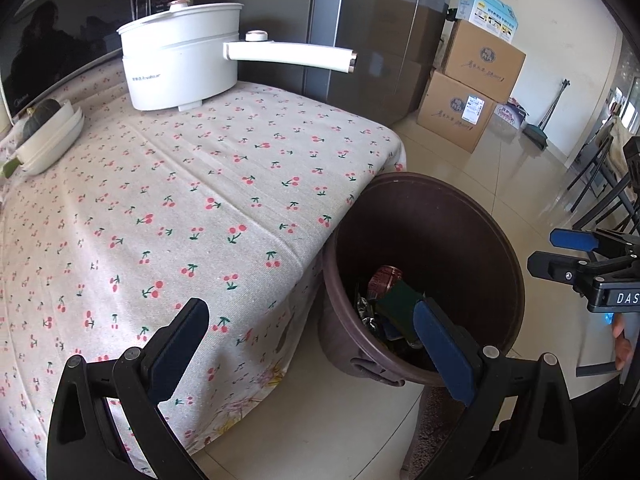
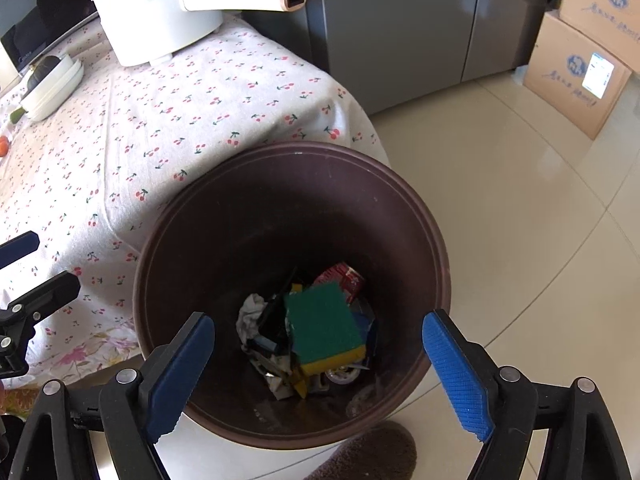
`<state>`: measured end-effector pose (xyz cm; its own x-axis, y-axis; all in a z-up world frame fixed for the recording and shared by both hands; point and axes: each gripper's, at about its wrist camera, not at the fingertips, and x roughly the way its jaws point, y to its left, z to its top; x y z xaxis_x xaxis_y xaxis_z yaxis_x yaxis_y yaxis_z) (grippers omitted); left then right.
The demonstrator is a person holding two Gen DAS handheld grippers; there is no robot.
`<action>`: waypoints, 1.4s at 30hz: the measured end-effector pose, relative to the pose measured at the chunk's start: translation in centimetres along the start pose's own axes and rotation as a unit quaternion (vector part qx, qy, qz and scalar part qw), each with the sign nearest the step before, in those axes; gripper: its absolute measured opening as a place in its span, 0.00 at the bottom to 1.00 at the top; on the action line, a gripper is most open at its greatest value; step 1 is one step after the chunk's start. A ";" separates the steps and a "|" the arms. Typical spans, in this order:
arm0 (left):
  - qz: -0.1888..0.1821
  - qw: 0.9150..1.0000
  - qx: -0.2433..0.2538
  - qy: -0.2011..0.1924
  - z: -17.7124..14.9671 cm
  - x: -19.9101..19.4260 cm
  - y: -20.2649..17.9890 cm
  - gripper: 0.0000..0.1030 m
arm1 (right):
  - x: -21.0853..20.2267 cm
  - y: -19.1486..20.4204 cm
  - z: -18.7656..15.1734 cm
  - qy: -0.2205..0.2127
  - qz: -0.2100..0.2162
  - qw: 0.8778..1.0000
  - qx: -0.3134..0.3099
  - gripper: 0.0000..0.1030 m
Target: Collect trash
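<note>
A dark brown trash bin stands on the floor against the table's corner. In its bottom lies a green and yellow sponge on top of crumpled paper, a red wrapper and other scraps. My right gripper hangs over the bin's near rim, open, with nothing between its blue pads. My left gripper is open and empty over the table's edge and the bin's left side. The right gripper also shows at the right edge of the left wrist view.
The table wears a cherry-print cloth. On it stand a white electric pot with a long handle and a white dish with a dark squash. A grey fridge, cardboard boxes and chairs border the tiled floor.
</note>
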<state>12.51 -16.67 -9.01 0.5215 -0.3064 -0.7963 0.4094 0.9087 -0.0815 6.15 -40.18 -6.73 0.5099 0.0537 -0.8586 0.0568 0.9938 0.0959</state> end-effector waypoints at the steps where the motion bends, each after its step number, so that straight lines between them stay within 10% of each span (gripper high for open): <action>1: 0.002 1.000 -0.001 0.000 -0.2 -0.3 0.2 1.00 | 0.0 0.2 0.0 0.000 0.000 1.000 -0.002 0.86; 21: 0.089 0.993 -0.060 -0.048 -2.9 -8.7 4.5 1.00 | -2.1 6.3 0.1 -0.045 0.002 0.998 -0.043 0.88; 30: 0.174 0.976 -0.095 -0.090 -4.9 -14.0 5.6 1.00 | -5.5 11.0 -0.4 -0.115 0.014 0.990 -0.078 0.97; 42: 0.201 0.961 -0.136 -0.135 -6.4 -18.7 7.5 1.00 | -9.9 14.9 -2.2 -0.223 -0.007 0.967 -0.126 0.99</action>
<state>1.04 -2.34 1.46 0.7865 0.0552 -0.6151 -0.0568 0.9982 0.0169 0.12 -25.72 2.06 0.8330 0.0489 -0.5511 -0.1164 0.9893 -0.0882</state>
